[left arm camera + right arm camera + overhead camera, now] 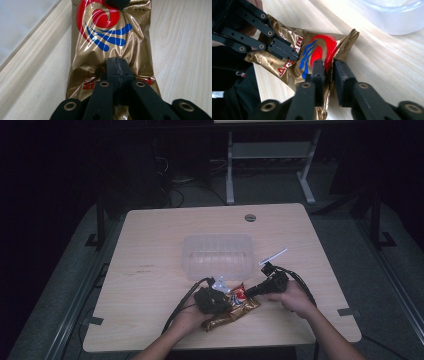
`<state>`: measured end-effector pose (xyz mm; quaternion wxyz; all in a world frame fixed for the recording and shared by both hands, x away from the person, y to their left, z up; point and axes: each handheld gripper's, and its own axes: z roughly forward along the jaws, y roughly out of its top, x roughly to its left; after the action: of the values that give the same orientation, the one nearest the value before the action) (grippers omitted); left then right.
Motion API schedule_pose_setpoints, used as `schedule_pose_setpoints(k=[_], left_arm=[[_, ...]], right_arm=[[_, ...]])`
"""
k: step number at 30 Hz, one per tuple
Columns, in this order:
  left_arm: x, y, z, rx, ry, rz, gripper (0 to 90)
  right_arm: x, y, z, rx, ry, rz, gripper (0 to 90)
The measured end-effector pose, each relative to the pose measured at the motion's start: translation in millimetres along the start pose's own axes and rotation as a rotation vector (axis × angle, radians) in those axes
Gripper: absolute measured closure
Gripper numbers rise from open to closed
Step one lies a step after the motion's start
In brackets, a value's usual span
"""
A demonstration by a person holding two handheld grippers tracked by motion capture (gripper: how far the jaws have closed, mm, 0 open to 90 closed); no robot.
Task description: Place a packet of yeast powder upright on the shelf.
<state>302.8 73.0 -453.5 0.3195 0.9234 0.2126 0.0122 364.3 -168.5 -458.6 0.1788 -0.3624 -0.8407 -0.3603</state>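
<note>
Left gripper [117, 65]: fingers clenched on gold snack bag [110, 37], anchoring one end | Right gripper [328, 65]: fingers nearly closed around opposite end, apparently for a pull-apart opening | Bag: near counter's [150, 270] front edge, before clear tub [218, 256].

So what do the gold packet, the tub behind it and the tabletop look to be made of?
Gold packet: thin metallised plastic film by the look of it, glossy; it creases and throws sharp highlights.
Tub: translucent, slightly frosted plastic; the table shows faintly through its walls.
Tabletop: pale wood-grain surface, matte; probably laminate, though real wood cannot be ruled out.
</note>
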Motion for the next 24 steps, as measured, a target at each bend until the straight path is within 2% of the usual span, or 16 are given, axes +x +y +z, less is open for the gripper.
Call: schedule_pose_setpoints(k=[3,8,9,10,13,17,22,24], left_arm=[[0.5,-0.4,-0.1,-0.005,-0.006,-0.009,89.9],[1.7,-1.5,-1.2,-0.016,-0.014,-0.006,89.6],[2.8,-1.5,-2.5,-0.019,-0.014,0.002,87.8],[2.0,-1.5,-2.7,-0.033,-0.021,-0.020,79.4],[2.3,-2.1,-5.9,-0.033,-0.013,-0.009,72.9],[3.0,-4.0,-12.4,-0.056,-0.006,-0.018,63.4],[5.0,-8.2,-25.3,-0.089,0.020,-0.022,52.3],[6.1,-10.2,-30.6,-0.106,0.021,-0.035,47.9]], right_arm=[[1.0,-0.6,-2.3,-0.009,-0.014,-0.015,88.0],[3.3,-0.2,-3.4,-0.010,-0.037,-0.053,89.9],[3.5,-0.2,-3.5,-0.012,-0.040,-0.052,90.0],[3.3,-0.2,-4.0,-0.012,-0.041,-0.052,90.0],[4.6,-0.2,-6.1,-0.013,-0.031,-0.055,90.0],[8.5,0.6,-11.9,-0.032,-0.011,-0.075,90.0],[15.0,1.3,-21.7,-0.072,0.047,-0.085,90.0],[18.1,1.9,-26.8,-0.090,0.062,-0.095,90.0]])
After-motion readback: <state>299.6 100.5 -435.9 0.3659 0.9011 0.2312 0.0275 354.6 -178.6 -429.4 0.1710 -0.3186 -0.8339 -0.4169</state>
